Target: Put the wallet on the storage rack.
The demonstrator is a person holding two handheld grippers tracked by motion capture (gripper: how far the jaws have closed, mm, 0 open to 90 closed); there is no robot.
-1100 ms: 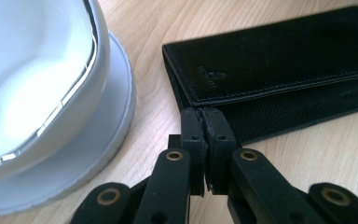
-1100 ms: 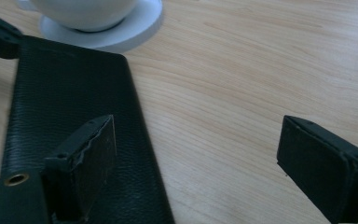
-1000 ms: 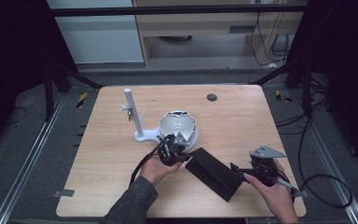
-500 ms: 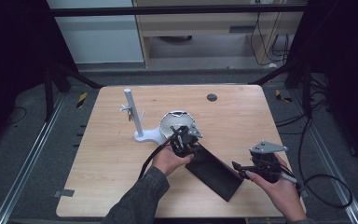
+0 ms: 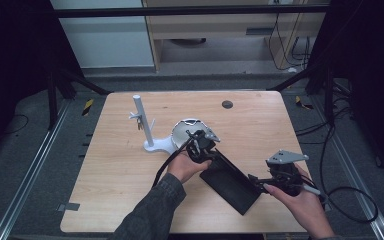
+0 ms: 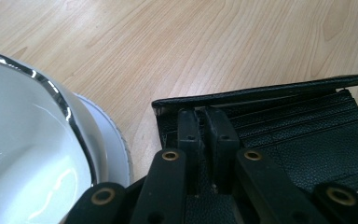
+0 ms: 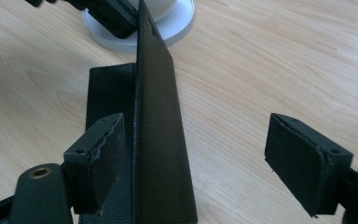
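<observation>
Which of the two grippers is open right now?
The right gripper: its jaws stand wide apart, with the wallet's raised flap between them. The left gripper is pinched shut on the wallet's far end, beside the white bowl.

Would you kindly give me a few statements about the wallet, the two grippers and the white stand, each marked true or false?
1. The black wallet lies open on the wooden table, one flap raised. True.
2. The left gripper is wide open above the wallet. False: its jaws are closed together at the wallet's inner edge, pinching a layer.
3. The right gripper is open, with the raised flap against one jaw. True.
4. The wallet's card slots are full of cards. False: no cards can be seen in them.
5. The round white dish sits next to the wallet. True.
6. The white stand lies toppled over. False: its post stands upright.
</observation>
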